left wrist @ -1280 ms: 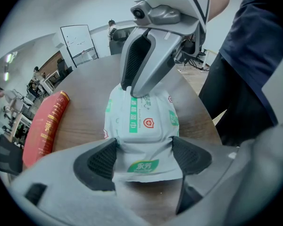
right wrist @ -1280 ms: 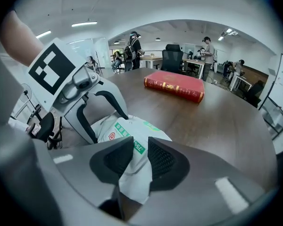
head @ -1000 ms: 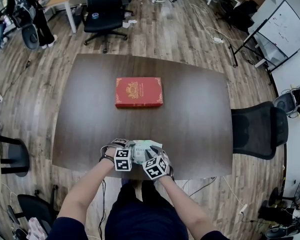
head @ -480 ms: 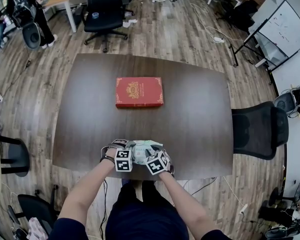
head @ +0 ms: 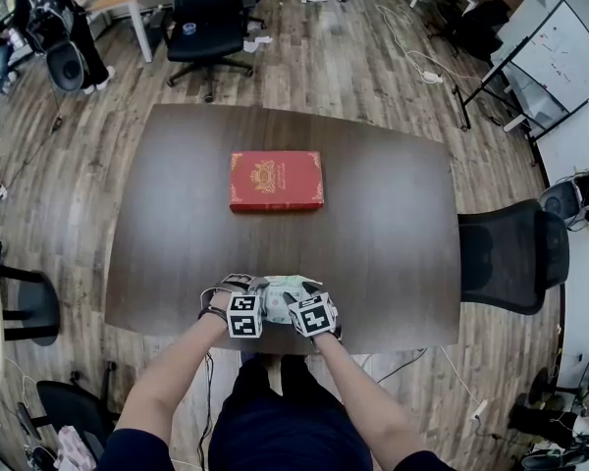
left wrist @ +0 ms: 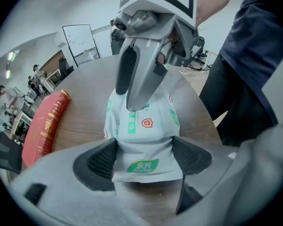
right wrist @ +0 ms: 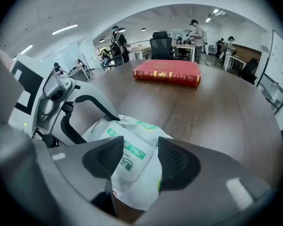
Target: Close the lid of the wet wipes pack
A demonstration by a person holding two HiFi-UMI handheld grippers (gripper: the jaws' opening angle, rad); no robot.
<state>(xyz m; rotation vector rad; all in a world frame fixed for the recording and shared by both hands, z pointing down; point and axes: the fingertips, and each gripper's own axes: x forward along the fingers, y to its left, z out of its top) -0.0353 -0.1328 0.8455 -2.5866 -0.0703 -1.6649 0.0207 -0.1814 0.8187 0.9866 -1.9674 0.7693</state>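
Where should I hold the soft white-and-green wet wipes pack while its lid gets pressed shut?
Pinch the soft white-and-green wet wipes pack by its thin sealed end, coming from the person's edge of the dark wooden table. The pack lies flat, and that leaves the top lid free. The left gripper is shut there.

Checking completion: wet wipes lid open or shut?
Seems shut: the white rounded plastic lid lies flat against the white-and-green soft wet wipes pack.

Left gripper (left wrist: 144, 157) clamps pack (left wrist: 148, 133); right gripper (right wrist: 140, 161) jaws apart.
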